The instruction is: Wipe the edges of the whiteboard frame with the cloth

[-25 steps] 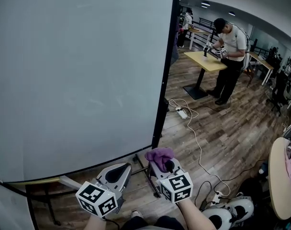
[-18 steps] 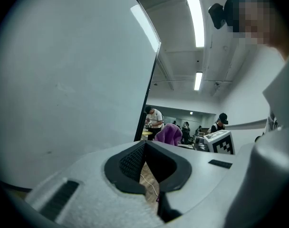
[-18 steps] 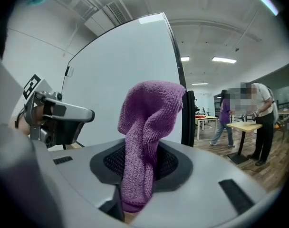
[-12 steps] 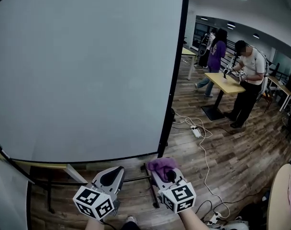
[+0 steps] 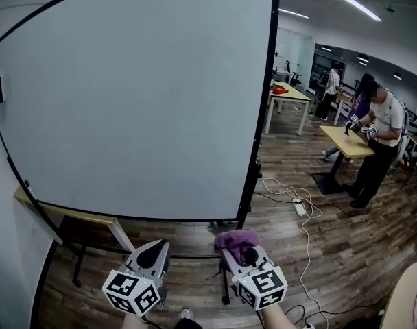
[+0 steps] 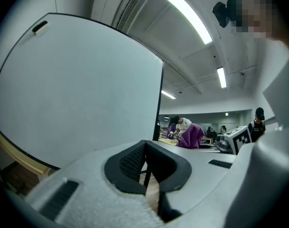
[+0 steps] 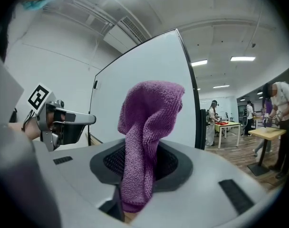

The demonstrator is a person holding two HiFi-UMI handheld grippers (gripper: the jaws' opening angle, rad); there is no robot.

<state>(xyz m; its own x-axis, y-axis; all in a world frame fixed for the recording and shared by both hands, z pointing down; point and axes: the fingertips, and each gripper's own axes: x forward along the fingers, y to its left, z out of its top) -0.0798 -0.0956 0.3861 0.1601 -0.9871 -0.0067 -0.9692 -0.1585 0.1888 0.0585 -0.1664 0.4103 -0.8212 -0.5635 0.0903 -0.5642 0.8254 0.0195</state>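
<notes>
A large whiteboard with a thin black frame stands in front of me, its right edge running down to the floor. My right gripper sits low and in front of the board's bottom right corner, shut on a purple cloth that bunches up above its jaws. My left gripper is beside it to the left, shut with nothing between its jaws. Both grippers are apart from the frame.
The board's black stand legs rest on the wooden floor beneath the grippers. A white power strip and cable trail across the floor at right. People work at tables at the back right. A wooden ledge lies under the board's left side.
The head view has tilted upward, so more of the board and its top right corner shows. Both grippers keep their places low in the view, the cloth still held.
</notes>
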